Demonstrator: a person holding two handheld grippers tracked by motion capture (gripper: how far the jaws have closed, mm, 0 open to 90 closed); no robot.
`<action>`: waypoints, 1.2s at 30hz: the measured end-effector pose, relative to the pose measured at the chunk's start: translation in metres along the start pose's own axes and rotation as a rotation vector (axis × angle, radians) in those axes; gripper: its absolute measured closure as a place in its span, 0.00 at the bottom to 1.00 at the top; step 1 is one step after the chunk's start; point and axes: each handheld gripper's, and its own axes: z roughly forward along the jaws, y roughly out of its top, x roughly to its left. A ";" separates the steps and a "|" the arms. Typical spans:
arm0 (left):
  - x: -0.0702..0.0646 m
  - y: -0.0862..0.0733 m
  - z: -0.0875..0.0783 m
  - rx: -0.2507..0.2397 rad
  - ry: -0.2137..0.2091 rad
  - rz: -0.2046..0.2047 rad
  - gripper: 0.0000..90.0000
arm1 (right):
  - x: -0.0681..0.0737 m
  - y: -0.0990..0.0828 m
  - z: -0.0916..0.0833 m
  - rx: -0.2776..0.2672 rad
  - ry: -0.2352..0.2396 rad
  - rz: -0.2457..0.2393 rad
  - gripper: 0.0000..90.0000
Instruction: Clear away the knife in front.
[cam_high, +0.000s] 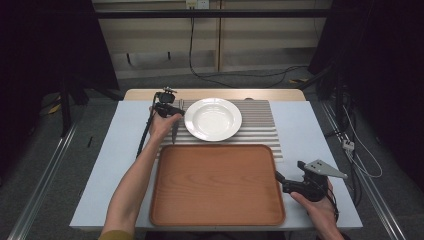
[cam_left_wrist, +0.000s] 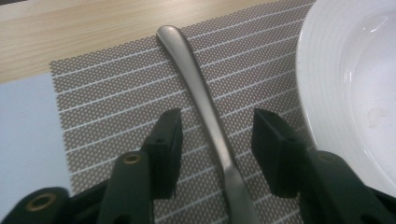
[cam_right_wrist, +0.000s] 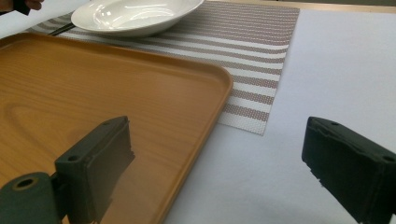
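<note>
A metal utensil (cam_left_wrist: 201, 93) lies on the striped placemat (cam_left_wrist: 116, 93), left of a white deep plate (cam_left_wrist: 345, 84). My left gripper (cam_left_wrist: 217, 126) straddles its handle with a gap on both sides; the pads do not touch it, so it is open. In the high view the left gripper (cam_high: 174, 111) is at the plate's (cam_high: 213, 119) left rim, over the utensil (cam_high: 174, 134). My right gripper (cam_high: 290, 172) is open wide at the right edge of the wooden tray (cam_high: 217, 148). In the right gripper view, one of the right gripper's (cam_right_wrist: 217, 140) jaws is over the tray (cam_right_wrist: 93, 93) and the other over the table.
The placemat (cam_high: 260, 125) lies behind the tray on a pale blue table cover (cam_high: 310, 130). A wooden strip (cam_high: 215, 94) runs along the table's far edge. Cables trail on the floor to the right and behind.
</note>
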 end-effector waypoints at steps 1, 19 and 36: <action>0.000 0.001 0.002 0.006 -0.003 0.005 0.65 | 0.000 0.000 0.000 0.000 0.000 0.000 0.09; -0.004 0.013 0.009 0.093 0.049 -0.013 0.84 | 0.000 -0.001 -0.002 -0.002 0.003 -0.004 0.09; 0.000 0.015 0.006 0.145 0.010 -0.008 0.88 | -0.001 -0.001 -0.001 0.001 -0.001 -0.004 0.09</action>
